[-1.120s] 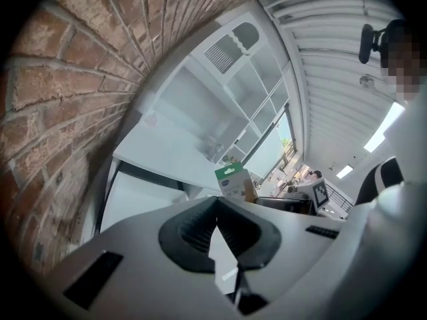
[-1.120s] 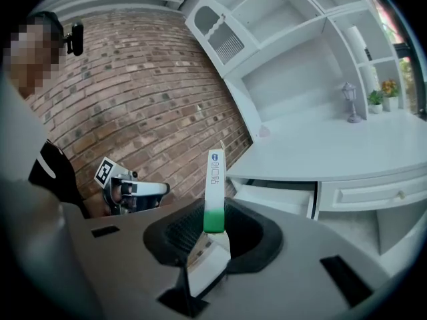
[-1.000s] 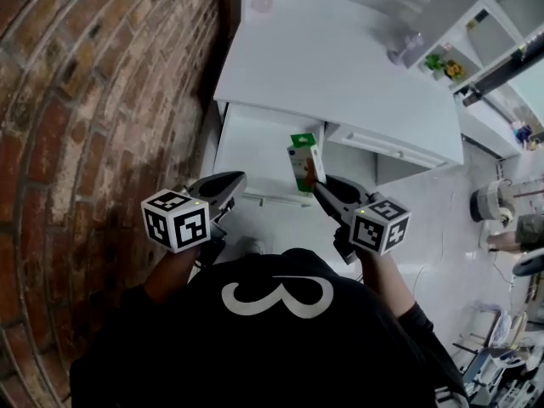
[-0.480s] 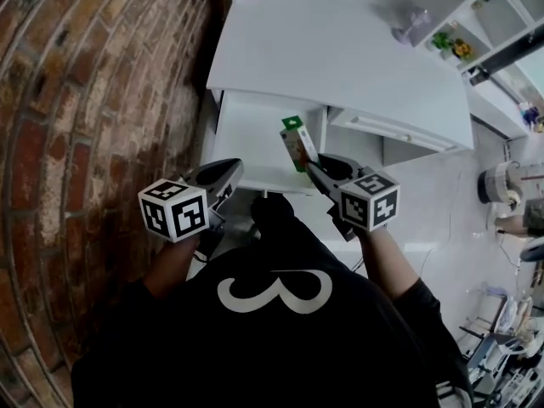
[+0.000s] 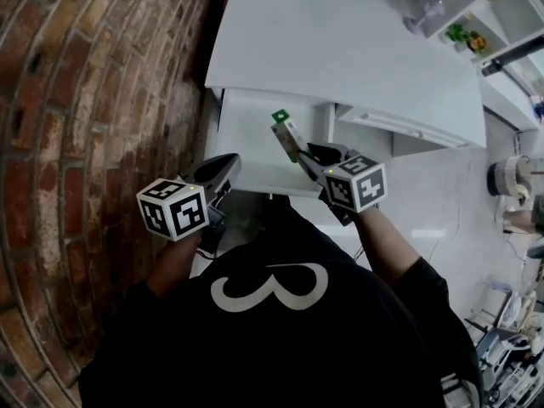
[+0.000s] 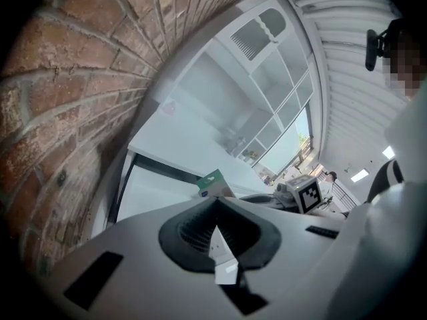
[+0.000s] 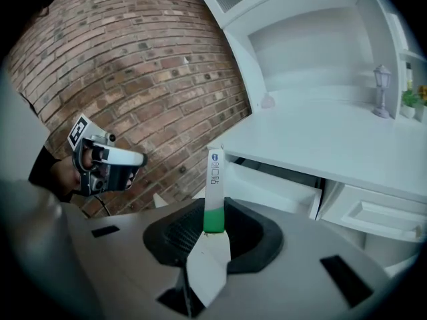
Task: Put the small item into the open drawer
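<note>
Pinching the small box (image 5: pixel 285 134) by its lower end, the right tool (image 5: pixel 308 158) has its pads pressed on the carton's two broad faces. The box is green and white and stands nearly upright out of the pads. In the right gripper view it shows edge-on (image 7: pixel 214 185), its bottom end hidden between the pads; print on the edge is too small to read. From the head view the box overlaps the inside of the open drawer (image 5: pixel 246 147); how high above the drawer floor it is cannot be told. The drawer sits under the white bench (image 5: pixel 340 49), pulled out toward the person, with its front edge partly cut off by the person's dark shirt (image 5: pixel 272 330). Left tool (image 5: pixel 225 168) is near the drawer's left corner, beside the brick wall (image 5: pixel 93 109), pads pressed together with nothing between them. A small lamp-shaped ornament (image 7: pixel 381 92) stands at the far side of the bench, blurred in the head view. Shelves behind the bench are cut off at the frame edge.
</note>
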The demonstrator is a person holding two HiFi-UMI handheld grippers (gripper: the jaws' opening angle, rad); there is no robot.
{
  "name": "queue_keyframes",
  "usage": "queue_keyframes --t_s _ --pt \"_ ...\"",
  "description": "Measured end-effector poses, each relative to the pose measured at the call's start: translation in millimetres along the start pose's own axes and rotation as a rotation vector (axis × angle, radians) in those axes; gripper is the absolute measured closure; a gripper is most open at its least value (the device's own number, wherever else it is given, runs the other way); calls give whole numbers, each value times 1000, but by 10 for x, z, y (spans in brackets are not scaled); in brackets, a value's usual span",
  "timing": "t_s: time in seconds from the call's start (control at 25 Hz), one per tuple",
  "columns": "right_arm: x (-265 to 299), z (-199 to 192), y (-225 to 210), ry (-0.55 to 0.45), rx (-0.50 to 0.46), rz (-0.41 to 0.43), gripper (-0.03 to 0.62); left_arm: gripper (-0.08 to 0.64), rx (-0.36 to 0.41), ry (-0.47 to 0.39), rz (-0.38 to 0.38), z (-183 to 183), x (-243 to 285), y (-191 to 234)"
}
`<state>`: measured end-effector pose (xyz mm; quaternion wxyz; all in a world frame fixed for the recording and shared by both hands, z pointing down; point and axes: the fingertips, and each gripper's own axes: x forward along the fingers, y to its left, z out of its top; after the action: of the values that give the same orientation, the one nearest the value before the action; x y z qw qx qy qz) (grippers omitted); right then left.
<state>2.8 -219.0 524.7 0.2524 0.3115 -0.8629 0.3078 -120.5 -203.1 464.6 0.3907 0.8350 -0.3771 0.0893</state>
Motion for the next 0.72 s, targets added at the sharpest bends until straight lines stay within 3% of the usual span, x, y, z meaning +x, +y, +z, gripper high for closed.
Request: queue_keyframes --t_s 0.36,0.72 --pt "526 -27 -255 128 -100 -15 497 558 -36 1 41 117 179 201" --pt "1075 -322 -572 286 -207 -36 497 558 -92 -7 94 123 156 455"
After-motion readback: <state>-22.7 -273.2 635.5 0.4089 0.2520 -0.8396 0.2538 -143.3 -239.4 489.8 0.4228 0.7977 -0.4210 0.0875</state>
